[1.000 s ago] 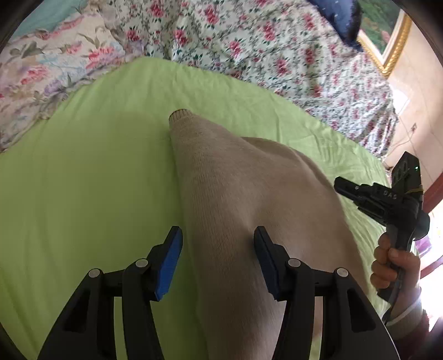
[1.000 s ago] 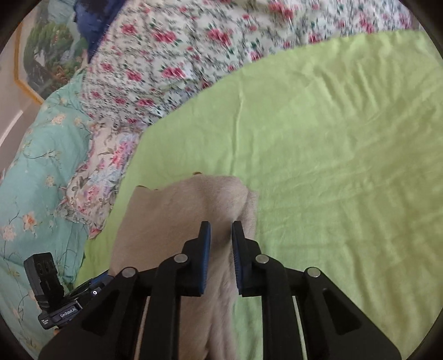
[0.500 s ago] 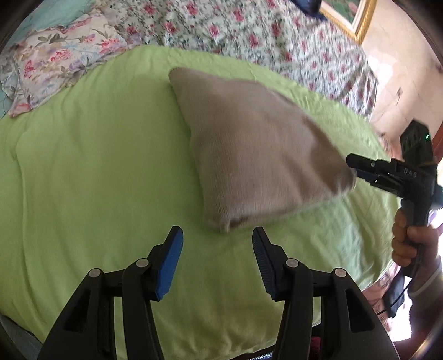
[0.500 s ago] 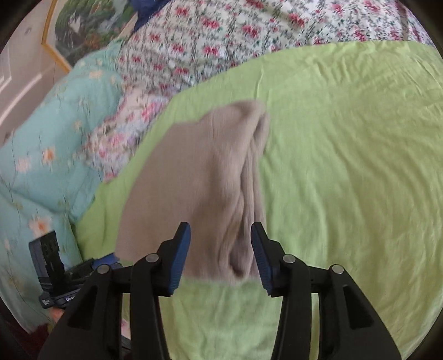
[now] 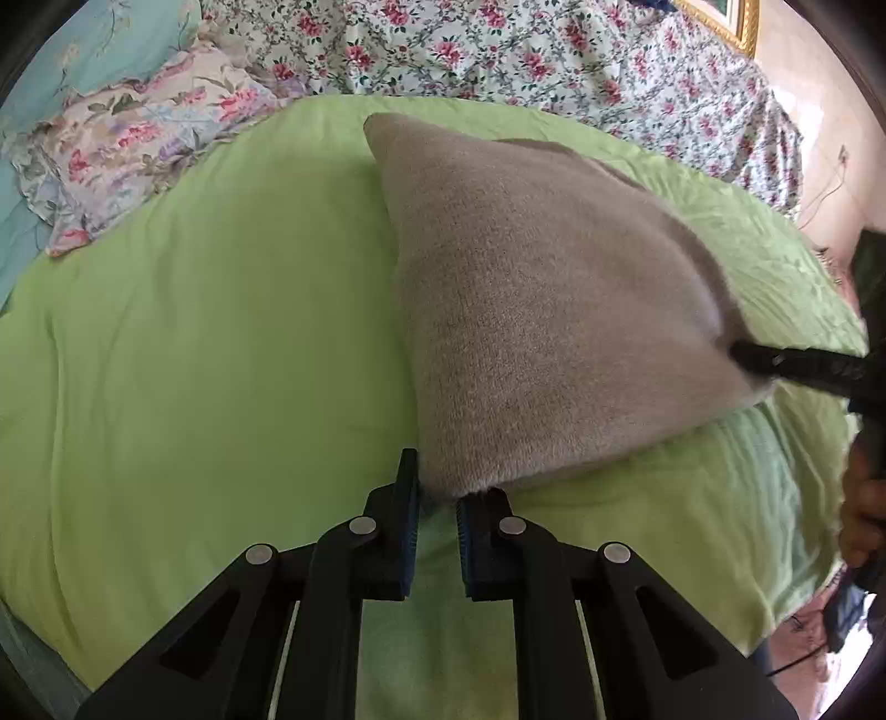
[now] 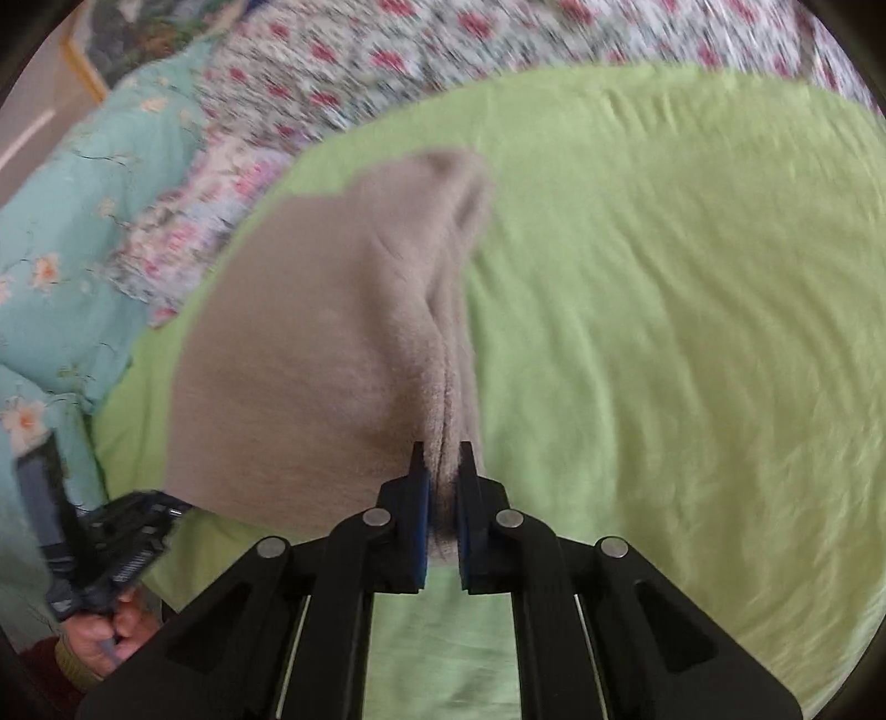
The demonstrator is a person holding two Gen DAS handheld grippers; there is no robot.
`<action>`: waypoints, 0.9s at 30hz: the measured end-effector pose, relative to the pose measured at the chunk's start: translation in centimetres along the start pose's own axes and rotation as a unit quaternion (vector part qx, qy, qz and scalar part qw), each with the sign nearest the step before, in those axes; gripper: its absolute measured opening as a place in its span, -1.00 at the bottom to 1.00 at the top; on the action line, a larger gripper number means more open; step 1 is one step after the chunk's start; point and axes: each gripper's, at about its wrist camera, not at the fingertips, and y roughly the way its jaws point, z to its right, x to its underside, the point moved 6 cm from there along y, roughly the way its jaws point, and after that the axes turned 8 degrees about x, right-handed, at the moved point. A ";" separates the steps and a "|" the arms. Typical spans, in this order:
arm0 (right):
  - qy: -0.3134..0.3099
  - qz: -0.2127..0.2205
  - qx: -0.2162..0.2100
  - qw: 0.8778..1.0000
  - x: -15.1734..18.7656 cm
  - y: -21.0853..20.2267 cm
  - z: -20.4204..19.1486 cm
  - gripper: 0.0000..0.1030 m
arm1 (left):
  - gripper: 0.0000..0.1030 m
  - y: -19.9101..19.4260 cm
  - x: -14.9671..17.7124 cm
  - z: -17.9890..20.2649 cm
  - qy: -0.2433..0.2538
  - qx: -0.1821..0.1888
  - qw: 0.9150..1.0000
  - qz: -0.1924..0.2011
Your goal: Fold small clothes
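A beige knit garment (image 5: 554,310) lies folded on the green sheet (image 5: 221,332), its near edge lifted a little. My left gripper (image 5: 437,482) is at the near left corner, its jaws closing with the cloth pinched between the blue pads. In the right wrist view the same garment (image 6: 310,354) has a thick folded edge. My right gripper (image 6: 441,459) has its jaws closing tight on that edge. Each view shows the other gripper at the opposite corner: the right gripper (image 5: 775,363) and the left gripper (image 6: 138,515).
A floral quilt (image 5: 554,50) and a flowered pillow (image 5: 138,133) lie beyond the sheet. Teal bedding (image 6: 83,221) lies on the left of the right wrist view. A gold picture frame (image 5: 720,22) hangs behind. A hand (image 5: 861,515) holds the right gripper's handle.
Both grippers drew back to the garment's near edge with their jaws open half a second ago. Both have now closed on its near corners.
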 end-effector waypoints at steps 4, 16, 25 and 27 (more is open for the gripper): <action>0.023 0.005 -0.005 1.000 -0.6 -1.8 0.6 -0.52 | -0.78 -1.9 -0.1 -0.6 0.000 0.044 0.999 -0.007; -0.009 0.072 -0.083 0.994 -8.6 -2.4 -6.4 -0.52 | -0.77 -4.0 -9.8 1.2 0.018 0.183 0.980 0.080; 0.021 0.017 -0.043 0.999 -10.6 6.1 -3.1 -0.68 | -0.99 4.4 -9.2 -0.9 -0.074 0.229 0.971 -0.002; 0.023 0.019 -0.044 0.999 -10.7 6.0 -3.0 -0.73 | -0.99 4.2 -9.1 -0.6 -0.064 0.216 0.974 0.003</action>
